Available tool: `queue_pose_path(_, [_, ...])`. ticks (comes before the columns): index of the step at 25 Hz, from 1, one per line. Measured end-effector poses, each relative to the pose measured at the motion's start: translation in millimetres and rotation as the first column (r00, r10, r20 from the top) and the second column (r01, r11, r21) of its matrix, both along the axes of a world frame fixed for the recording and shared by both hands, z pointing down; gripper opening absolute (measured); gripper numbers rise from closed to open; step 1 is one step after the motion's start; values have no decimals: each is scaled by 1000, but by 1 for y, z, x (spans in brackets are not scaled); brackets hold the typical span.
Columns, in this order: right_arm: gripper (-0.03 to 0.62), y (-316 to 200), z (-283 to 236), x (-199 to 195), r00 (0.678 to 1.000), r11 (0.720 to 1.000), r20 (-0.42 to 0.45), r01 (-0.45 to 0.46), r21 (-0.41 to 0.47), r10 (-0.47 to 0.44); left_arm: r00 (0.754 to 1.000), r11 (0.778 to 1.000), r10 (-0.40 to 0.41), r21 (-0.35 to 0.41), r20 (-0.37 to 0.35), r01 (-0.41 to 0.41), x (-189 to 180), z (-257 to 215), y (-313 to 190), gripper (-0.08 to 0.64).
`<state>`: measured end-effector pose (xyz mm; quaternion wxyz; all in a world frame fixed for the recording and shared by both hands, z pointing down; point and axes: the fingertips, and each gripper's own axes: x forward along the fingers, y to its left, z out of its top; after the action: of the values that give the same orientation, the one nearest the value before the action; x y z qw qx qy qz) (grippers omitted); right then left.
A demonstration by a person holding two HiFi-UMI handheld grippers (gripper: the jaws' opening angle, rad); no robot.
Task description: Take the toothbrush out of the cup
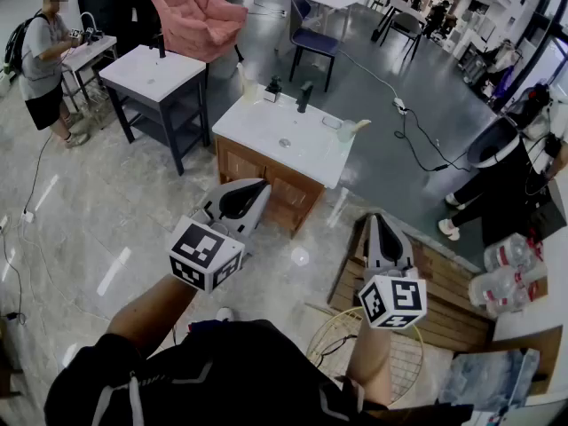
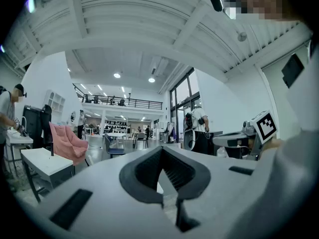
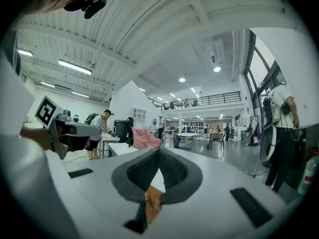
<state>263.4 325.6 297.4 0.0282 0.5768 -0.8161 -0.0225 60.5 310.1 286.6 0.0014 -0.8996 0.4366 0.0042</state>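
Note:
A clear cup (image 1: pixel 342 130) with a pale toothbrush (image 1: pixel 359 125) leaning out of it stands on the right part of a white-topped wooden vanity (image 1: pixel 266 136), well ahead of both grippers. My left gripper (image 1: pixel 256 192) is held level over the floor, short of the vanity's front edge, shut and empty. My right gripper (image 1: pixel 378 222) hangs further right and nearer to me, also shut with nothing in it. In the left gripper view the jaws (image 2: pixel 162 151) meet with no object between them. The right gripper view shows the same (image 3: pixel 158 151). Neither gripper view shows the cup.
A black faucet (image 1: pixel 304 96) and a small dispenser (image 1: pixel 273 87) stand at the vanity's back. A second white table (image 1: pixel 155 74) and a pink armchair (image 1: pixel 197 16) lie beyond on the left. People stand at far left (image 1: pixel 40 56) and right (image 1: pixel 506 167). A wire basket (image 1: pixel 355 344) and water bottles (image 1: pixel 510 269) sit near me.

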Motion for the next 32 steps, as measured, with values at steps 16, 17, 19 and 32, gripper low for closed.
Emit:
queue_pose_path(16, [5, -3, -5, 2, 998, 999, 58, -35, -15, 35, 997, 998, -67, -2, -27, 67, -24, 1, -19, -2])
queue_pose_path(17, [5, -3, -4, 1, 998, 999, 57, -36, -18, 37, 997, 998, -68, -2, -27, 68, -26, 1, -20, -2])
queue_pose_path(19, [5, -5, -1, 0, 998, 999, 53, -38, -21, 40, 997, 997, -74, -8, -29, 74, -31, 2, -24, -2])
queue_pose_path(32, [5, -14, 4, -24, 998, 998, 46, -46, -39, 48, 993, 998, -47, -55, -106, 41, -68, 5, -33, -2])
